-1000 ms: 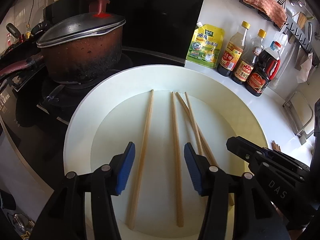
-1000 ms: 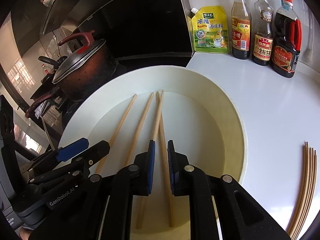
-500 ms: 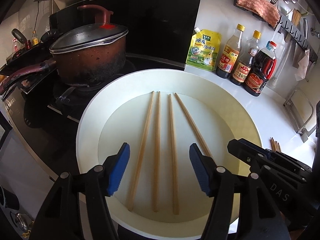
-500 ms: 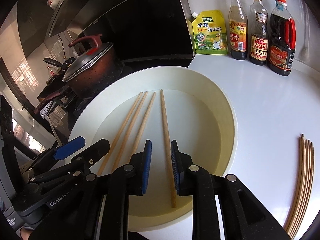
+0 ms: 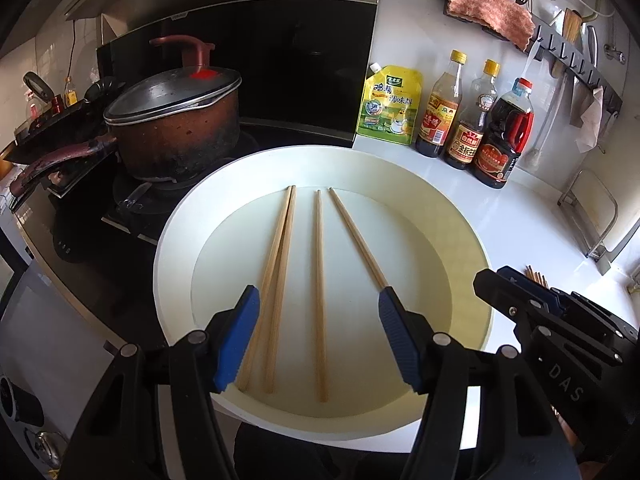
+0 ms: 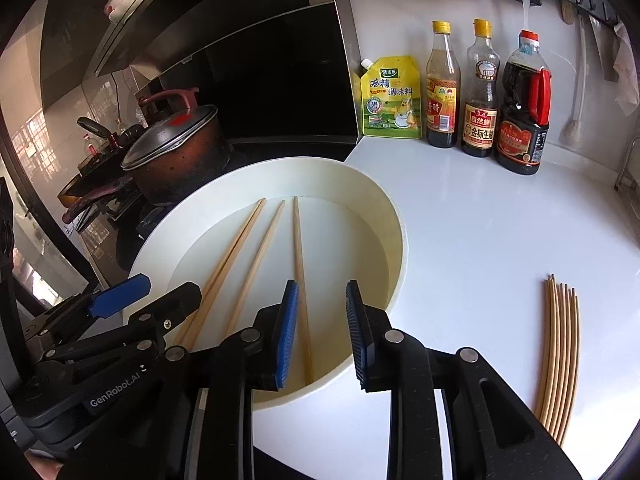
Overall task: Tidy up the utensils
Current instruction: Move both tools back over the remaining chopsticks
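- Chopsticks [image 5: 318, 292] lying loose in tray [image 5: 176, 248], none gripped.
- Left gripper [image 5: 316, 340] hovering, jaws spread.
- Right gripper [image 6: 322, 332] opening, nothing pinched.
- Likely next: gathering sticks together.

Four bare wooden chopsticks [image 5: 318, 280] are laid flat in the round white tray [image 5: 176, 240], tips pointing away; two at left are touching, two spread apart. A further bundle of chopsticks [image 6: 560, 352] is laid on the white counter, right of the tray.

4 chopsticks [image 5: 318, 280] in white basin [image 5: 172, 248], left gripper [image 5: 318, 338] open above
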The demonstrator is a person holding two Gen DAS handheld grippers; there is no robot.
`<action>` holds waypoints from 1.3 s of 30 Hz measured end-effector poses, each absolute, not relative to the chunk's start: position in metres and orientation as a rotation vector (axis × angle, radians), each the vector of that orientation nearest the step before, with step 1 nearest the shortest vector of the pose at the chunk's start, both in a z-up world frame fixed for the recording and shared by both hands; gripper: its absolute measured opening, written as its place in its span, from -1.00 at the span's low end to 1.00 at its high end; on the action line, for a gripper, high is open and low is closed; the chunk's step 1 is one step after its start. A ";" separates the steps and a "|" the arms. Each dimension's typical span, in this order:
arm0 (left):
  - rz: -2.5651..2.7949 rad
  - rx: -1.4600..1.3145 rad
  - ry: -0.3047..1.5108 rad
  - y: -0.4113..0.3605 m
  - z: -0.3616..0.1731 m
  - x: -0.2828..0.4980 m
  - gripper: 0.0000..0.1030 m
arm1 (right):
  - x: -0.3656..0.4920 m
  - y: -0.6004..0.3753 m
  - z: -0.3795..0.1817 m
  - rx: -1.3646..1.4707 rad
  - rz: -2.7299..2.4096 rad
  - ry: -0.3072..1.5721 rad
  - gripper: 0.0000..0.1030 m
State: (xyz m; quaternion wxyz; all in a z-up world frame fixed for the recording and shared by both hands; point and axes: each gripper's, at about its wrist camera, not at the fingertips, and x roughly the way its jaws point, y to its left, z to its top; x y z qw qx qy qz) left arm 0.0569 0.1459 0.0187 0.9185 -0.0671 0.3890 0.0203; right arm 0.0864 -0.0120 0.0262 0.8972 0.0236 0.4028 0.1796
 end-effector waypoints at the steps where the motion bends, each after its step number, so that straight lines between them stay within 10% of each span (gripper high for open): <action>1: 0.038 -0.137 0.798 0.143 0.020 0.055 0.20 | 0.085 -0.013 0.028 0.046 0.370 0.829 -0.52; 39: -0.265 0.045 0.828 -0.046 -0.001 0.027 0.50 | 0.003 -0.235 -0.009 0.165 -0.034 0.846 -0.15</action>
